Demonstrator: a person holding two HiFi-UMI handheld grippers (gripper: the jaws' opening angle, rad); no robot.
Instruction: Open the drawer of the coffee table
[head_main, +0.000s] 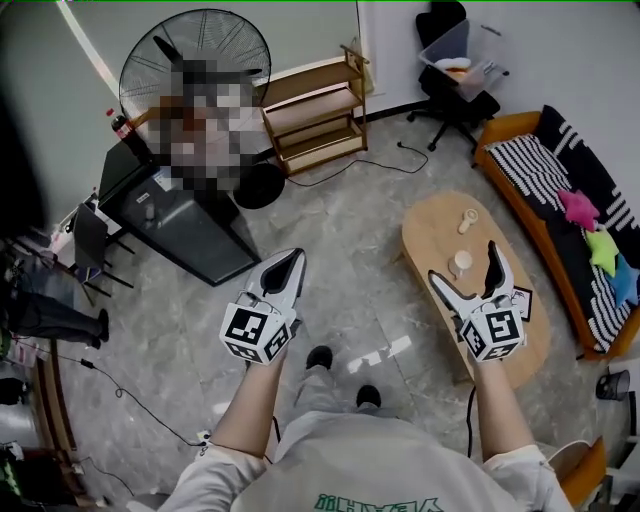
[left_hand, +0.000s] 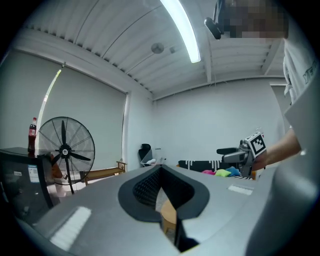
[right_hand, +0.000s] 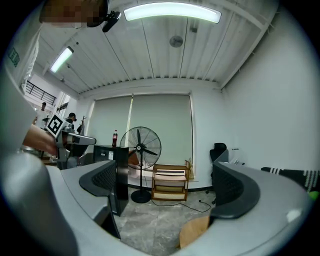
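1. The job has not really begun. The person stands on the grey floor, just beside the oval wooden coffee table (head_main: 440, 225), and holds both claws out in the air.
2. The left gripper (head_main: 292, 262) hangs over the bare floor, away from the table. Its two jaws are pressed together with nothing between them.
3. The right gripper (head_main: 463, 265) hangs above the near part of the table top. Its jaws are spread wide and hold nothing. Between them its own view shows only floor, a bit of the table's edge (right_hand: 195, 232) and, far off, a big fan (right_hand: 142, 150) and a wooden shelf (right_hand: 170, 182).
4. I cannot see the drawer in any view. I think it sits under the table top, on a side that the head view does not show.
5. Next, I think the person must bend down to find the drawer's front.
6. Then the open right claw, which is nearest, could close on the handle or edge and pull straight out. The small pale things (head_main: 461, 262) on top could shake if the pull is rough.
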